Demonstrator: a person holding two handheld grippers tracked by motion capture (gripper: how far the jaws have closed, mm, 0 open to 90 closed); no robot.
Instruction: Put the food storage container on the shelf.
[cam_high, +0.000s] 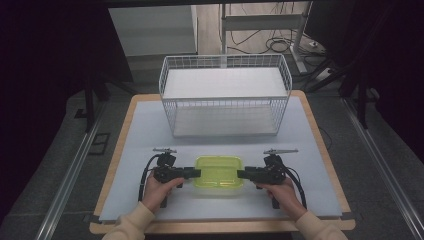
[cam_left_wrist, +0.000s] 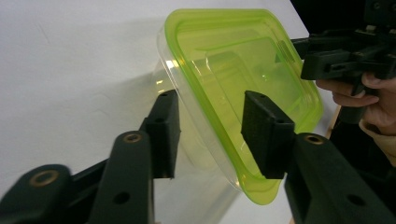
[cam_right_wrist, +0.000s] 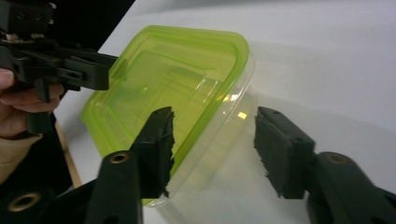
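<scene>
A clear plastic container with a lime-green lid (cam_high: 218, 171) sits on the white mat near the front of the table. My left gripper (cam_high: 197, 173) reaches its left end and my right gripper (cam_high: 240, 174) its right end, each held level in a hand. In the left gripper view the left gripper (cam_left_wrist: 212, 95) straddles the container's (cam_left_wrist: 233, 60) rim, one pad above the lid and one beside the clear wall. In the right gripper view the right gripper (cam_right_wrist: 215, 112) straddles the container's (cam_right_wrist: 159, 74) other end, and white mat shows between its right pad (cam_right_wrist: 280, 149) and the wall.
A white wire basket (cam_high: 225, 95) stands behind the container at the back of the mat (cam_high: 150, 150), open at the top. The wooden table edge (cam_high: 220, 227) runs along the front. Cables trail from both grippers beside the hands.
</scene>
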